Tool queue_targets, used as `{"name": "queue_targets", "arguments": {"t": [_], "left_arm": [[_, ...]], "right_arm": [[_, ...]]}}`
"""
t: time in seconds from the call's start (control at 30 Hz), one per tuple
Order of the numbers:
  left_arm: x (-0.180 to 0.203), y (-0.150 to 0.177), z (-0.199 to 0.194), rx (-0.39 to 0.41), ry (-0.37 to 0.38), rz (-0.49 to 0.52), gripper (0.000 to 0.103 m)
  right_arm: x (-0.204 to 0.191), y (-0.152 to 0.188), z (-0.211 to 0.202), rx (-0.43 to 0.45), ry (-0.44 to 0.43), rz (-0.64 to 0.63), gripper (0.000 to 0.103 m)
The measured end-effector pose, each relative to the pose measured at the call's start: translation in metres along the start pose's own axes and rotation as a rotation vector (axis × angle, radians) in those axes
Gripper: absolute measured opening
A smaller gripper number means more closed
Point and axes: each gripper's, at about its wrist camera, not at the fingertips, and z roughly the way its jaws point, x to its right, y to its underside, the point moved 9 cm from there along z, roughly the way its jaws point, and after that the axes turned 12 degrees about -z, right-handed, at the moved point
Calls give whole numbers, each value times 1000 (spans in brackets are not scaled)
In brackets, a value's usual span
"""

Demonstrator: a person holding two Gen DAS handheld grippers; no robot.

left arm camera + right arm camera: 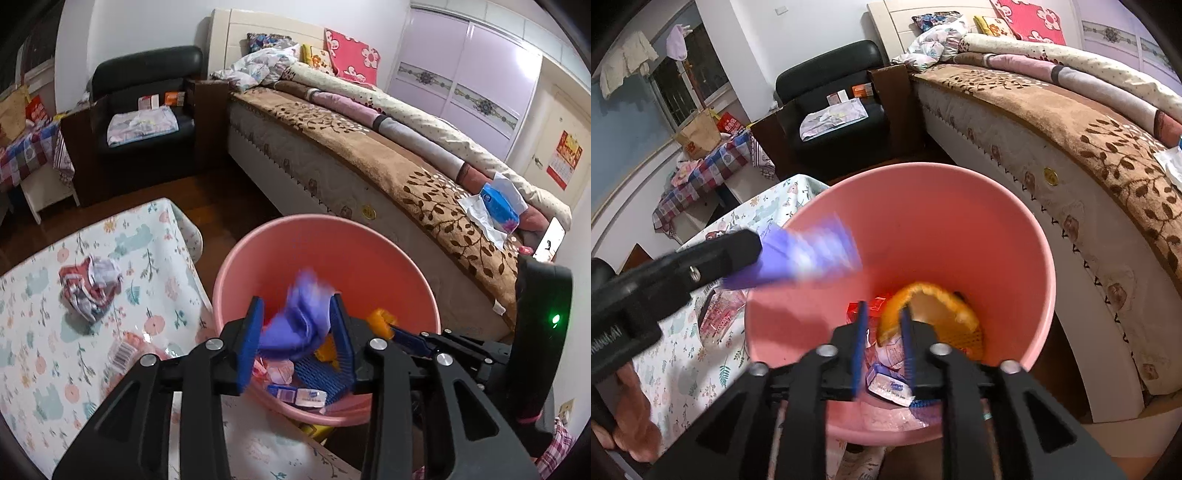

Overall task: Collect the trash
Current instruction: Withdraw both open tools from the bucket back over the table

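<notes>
Purple scrap: we see a crumpled purple plastic wrapper (299,317) lying between the blue pads of the left gripper (295,306). It is blurred and hangs right above the mouth of the round pink plastic bucket (369,258).
Left claw: its jaws stand about half apart. A gap shows beside the wrapper, so we judge the pads are not pressing on it.
Right claw: the right gripper (884,310) points down into the same bucket with its jaws a narrow slit apart. We see only bucket litter through the slit.
Orange peel: a curved piece of orange peel (938,310) lies just beyond the right fingertips, inside the bucket and apart from the pads.
Bucket floor: small white sachets (890,387) and red scraps rest at the bottom.
Trash left: a crumpled red-and-white paper wrapper (90,290) and a clear plastic packet with a barcode (123,354) lie on the floral tablecloth of the table (37,332).
Key relation: both pieces lie to the left of the bucket, on the left claw's side, so we judge the left hand the nearer one. The packet is close by the rim and the wrapper farther out.
</notes>
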Motion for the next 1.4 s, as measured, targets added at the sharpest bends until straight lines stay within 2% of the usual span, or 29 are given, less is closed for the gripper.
{"name": "queue_targets", "arguments": {"t": [0.07, 0.1, 0.4, 0.5, 0.77, 0.97, 1.1, 1.4], "left_arm": [[2, -5, -5, 16, 8, 7, 49], [2, -6, -8, 26, 8, 8, 52], [0, -4, -25, 60, 1, -6, 52], [-6, -1, -31, 46, -7, -34, 52], [-29, 17, -63, 83, -72, -64, 52], [-44, 37, -88, 109, -112, -85, 52], [-58, 53, -107, 124, -143, -120, 52], [-83, 77, -137, 154, -200, -164, 52]], "right_arm": [[-2, 0, 0, 7, -2, -3, 36], [-2, 0, -1, 12, -1, -3, 37], [-10, -7, -22, 63, 17, -40, 37], [-16, -9, -34, 90, 19, -56, 38], [-37, -6, -65, 140, 7, -67, 39], [-72, 9, -85, 158, -54, -53, 39], [-97, 24, -94, 158, -53, -78, 39], [-115, 43, -116, 162, -55, -40, 39]]}}
